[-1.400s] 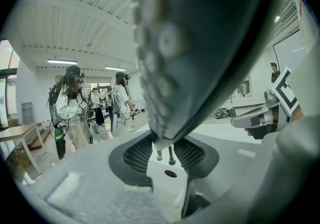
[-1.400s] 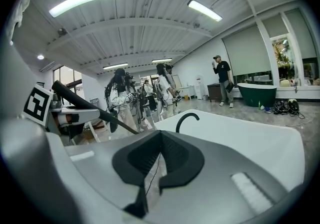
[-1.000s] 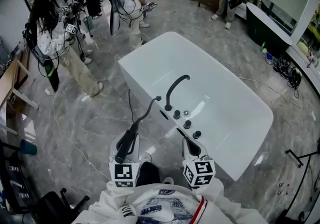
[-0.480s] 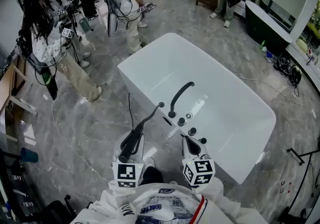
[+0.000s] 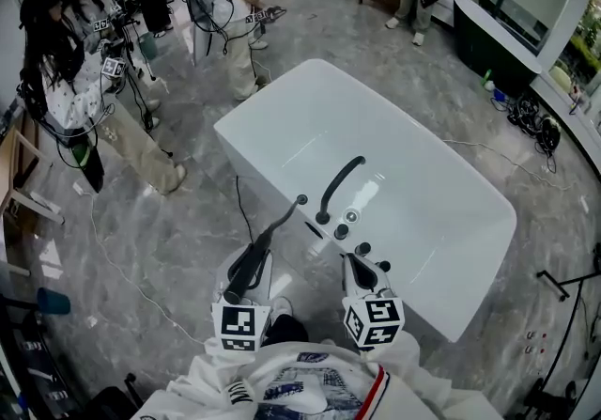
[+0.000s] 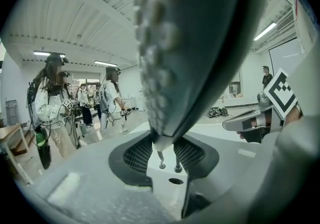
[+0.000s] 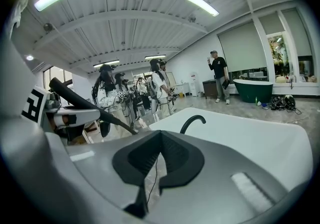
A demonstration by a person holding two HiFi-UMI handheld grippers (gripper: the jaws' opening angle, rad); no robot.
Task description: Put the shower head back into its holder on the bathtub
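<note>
The shower head (image 5: 261, 249) is clamped between the fingers of the left gripper (image 5: 246, 268). They are spread fairly wide around its thick part, and the spray face with its rows of nozzles fills the left gripper view (image 6: 160, 42) above the pads. Its long axis runs straight out ahead of those fingers. It tapers to a thin dark tip that ends just short of the near edge of the bathtub (image 5: 423, 183), beside the base of the curved black spout (image 5: 338, 183).

The row of fittings (image 5: 362, 247) on the tub deck lies ahead of the left fingers and off to their right. It sits just in front of the right gripper (image 5: 360, 263), which is the nearer of the two. The right gripper holds nothing, and its pads stand a narrow slit apart (image 7: 152, 168).

By my reading, the tip has to swing rightward across the deck edge and then seat in its socket.

From the head view I cannot tell which fitting is the holder, whether the chrome-ringed one or a dark one. The shower head itself blocks most of the left gripper view. A thin dark cord (image 5: 241, 207) hangs by the tub wall, and I cannot tell whether it is the hose.
</note>
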